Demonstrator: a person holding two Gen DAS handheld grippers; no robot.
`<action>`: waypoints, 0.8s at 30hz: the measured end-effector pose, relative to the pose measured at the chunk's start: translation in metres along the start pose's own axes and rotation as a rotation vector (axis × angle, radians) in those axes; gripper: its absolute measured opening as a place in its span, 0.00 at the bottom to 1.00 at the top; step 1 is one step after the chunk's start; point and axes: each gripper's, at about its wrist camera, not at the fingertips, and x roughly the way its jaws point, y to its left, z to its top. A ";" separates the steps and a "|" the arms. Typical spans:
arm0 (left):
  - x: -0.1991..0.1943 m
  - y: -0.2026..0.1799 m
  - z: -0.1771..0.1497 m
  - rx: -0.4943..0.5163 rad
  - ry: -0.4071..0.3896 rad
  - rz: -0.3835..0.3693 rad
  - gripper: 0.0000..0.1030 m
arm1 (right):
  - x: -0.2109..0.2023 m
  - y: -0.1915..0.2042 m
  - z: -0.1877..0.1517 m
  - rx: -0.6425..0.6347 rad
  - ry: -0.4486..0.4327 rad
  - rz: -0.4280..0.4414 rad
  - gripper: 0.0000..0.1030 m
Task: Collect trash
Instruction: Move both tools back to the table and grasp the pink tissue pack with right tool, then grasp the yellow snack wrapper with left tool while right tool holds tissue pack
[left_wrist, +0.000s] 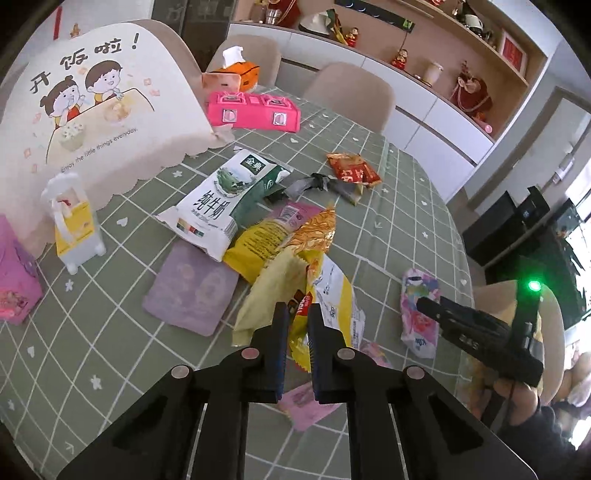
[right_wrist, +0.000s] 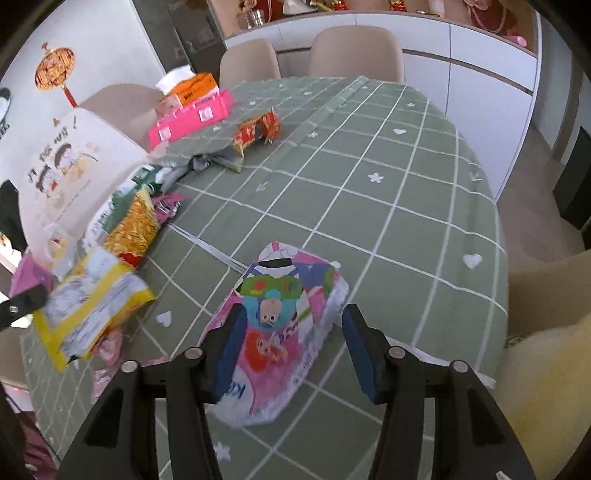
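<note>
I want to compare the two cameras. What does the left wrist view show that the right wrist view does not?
Only the left wrist view: the left claw shut on a yellow snack bag, and a white toy suitcase.

Only the right wrist view: the right claw astride a cartoon-printed packet, with a clear gap at the right pad.

Both: the milk carton, the pink box and the green checked tablecloth.
</note>
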 end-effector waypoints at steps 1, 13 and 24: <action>0.000 0.001 0.000 0.002 0.006 -0.008 0.11 | 0.001 0.003 0.000 -0.015 0.003 -0.010 0.19; 0.031 0.004 -0.007 0.056 0.043 -0.050 0.40 | -0.047 0.010 -0.010 -0.078 -0.063 0.017 0.09; 0.069 -0.002 -0.015 0.023 0.156 -0.018 0.26 | -0.055 -0.004 -0.033 -0.042 -0.068 0.048 0.47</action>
